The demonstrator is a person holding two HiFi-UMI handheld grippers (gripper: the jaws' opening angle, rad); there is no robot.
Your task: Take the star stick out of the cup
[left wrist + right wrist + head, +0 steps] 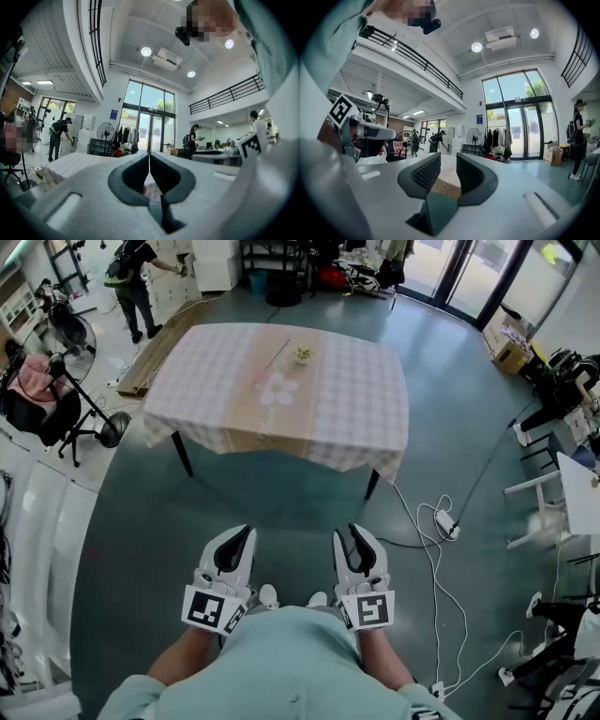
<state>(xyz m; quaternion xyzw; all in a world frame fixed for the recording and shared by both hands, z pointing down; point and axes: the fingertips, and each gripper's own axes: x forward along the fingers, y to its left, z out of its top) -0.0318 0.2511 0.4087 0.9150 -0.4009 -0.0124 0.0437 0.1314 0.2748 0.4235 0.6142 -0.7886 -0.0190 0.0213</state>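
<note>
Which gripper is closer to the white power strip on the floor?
Right. The right gripper is just left of the power strip; the left gripper is farther left.

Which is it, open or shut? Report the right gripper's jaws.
Open. In the right gripper view, the right gripper has its two pads standing clearly apart, with nothing held between them.

the cloth (356,399) is checked pale pink and white; its runner (246,423) is tan with a pink flower (277,388) print. the cup (303,354) is greenish, the floor (281,488) grey-teal. the left gripper (234,542) and right gripper (354,540) are white with dark grey pads (425,174).
</note>
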